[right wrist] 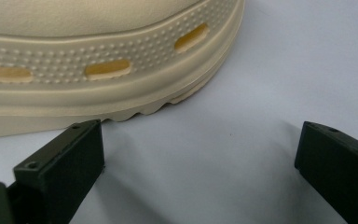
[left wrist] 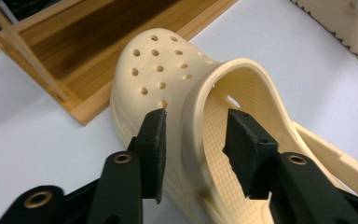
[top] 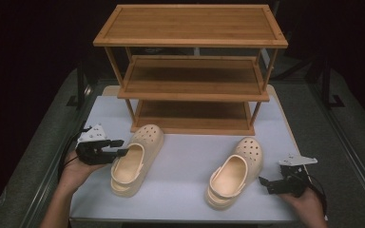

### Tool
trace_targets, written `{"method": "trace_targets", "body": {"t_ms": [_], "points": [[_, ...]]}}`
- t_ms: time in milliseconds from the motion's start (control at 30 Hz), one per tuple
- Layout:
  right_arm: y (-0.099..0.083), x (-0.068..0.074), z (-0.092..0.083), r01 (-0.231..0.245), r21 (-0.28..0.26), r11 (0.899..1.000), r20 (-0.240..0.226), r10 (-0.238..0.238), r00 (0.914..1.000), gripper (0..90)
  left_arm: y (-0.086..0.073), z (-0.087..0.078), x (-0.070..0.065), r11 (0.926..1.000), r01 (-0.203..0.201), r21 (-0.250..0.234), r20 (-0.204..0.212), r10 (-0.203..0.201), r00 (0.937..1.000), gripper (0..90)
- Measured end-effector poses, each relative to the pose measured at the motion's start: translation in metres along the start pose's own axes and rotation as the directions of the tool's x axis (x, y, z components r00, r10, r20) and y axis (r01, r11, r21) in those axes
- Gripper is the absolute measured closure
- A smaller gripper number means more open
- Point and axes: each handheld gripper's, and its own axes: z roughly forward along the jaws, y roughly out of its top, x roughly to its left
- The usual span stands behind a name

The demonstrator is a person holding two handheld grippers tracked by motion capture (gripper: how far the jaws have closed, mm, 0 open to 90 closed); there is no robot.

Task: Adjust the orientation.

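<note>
Cream foam, perforated across the toe: the left clog [top: 132,160] lies on the pale table [top: 185,156] straight ahead of the left gripper [top: 121,147], its long axis running from the heel near the person's edge to the toe that points at the wooden shoe rack [top: 192,71]. In the left gripper view the jaws stand partly spread astride the raised rim of the shoe's opening [left wrist: 200,107], one pad on the outer side, the other inside the footbed; a gap shows on both sides of the wall, so the pads do not appear to press on it. The coming move seems to turn on exactly this: the rim sits between the jaws, crosswise to them, so closing them would pinch it without further reaching.

The right clog [top: 235,170] lies parallel, well apart from the first, toe also toward the rack. The right gripper [top: 266,183] rests just beside its outer flank, held in the person's right hand [top: 306,202]. In the right gripper view its jaws are spread wide over bare table, with the ribbed sole edge [right wrist: 121,102] ahead of and near the left-hand jaw; nothing lies between them.

Each hand is nearer its own shoe. The rack's three shelves stand bare beyond both. No brand, label or legible writing shows on shoes, rack or table.
</note>
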Motion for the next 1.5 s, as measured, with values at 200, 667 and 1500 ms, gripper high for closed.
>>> {"method": "trace_targets", "body": {"t_ms": [200, 667, 1500], "points": [[0.0, 0.0, 0.0, -0.001, 0.002, 1.0, 0.0, 0.001, 1.0, 1.0, -0.011, -0.01, 0.005, 0.9982, 0.06, -0.001, -0.005, -0.06, 0.9982, 47.4], [0.0, 0.0, 0.0, 0.0, 0.003, 1.0, 0.0, 0.0, 1.0, 1.0, -0.056, -0.025, 0.016, 0.9848, 0.174, 0.003, -0.122, -0.172, 0.9775, 23.1], [0.001, 0.0, 0.0, -0.004, 0.011, 1.0, 0.001, 0.004, 1.0, 0.9, -0.092, 0.012, 0.022, 0.9696, 0.214, 0.118, -0.231, -0.183, 0.9557, 0.0]]}}
